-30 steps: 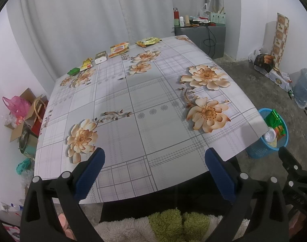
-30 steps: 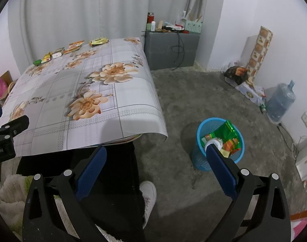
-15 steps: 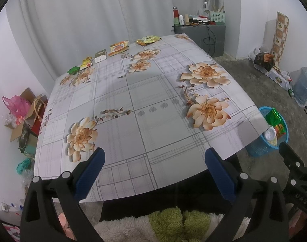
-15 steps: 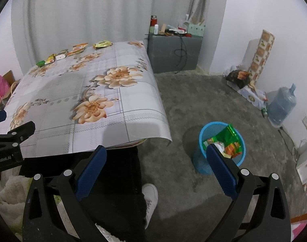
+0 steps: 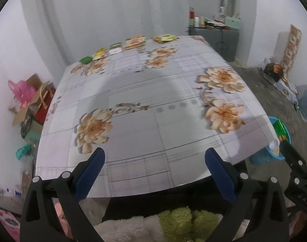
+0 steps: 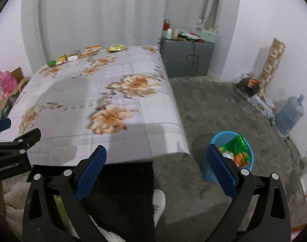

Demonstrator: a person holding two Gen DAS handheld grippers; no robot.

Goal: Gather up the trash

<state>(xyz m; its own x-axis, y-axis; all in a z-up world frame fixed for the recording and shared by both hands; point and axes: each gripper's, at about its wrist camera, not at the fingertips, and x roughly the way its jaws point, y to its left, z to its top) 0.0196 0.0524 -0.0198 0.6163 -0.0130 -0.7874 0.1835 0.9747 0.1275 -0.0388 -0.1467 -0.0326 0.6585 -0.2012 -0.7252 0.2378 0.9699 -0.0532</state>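
Note:
Several snack wrappers lie in a row along the table's far edge: a yellow packet, an orange packet, a white box, a yellow wrapper and a green one; the same row shows in the right wrist view, yellow packet. A blue bin holding green and orange wrappers stands on the floor right of the table, bin. My left gripper is open over the near table edge, holding nothing. My right gripper is open above the floor beside the bin, holding nothing.
The table wears a floral cloth. A grey cabinet with bottles stands behind. A water jug and boxes line the right wall. Bags and cartons crowd the floor at left. A person's shoe is below the table.
Both grippers have moved forward and tilted up a little; the table looms nearer in the left view, and the bin has slid down toward the right gripper's right finger. Both stay open.

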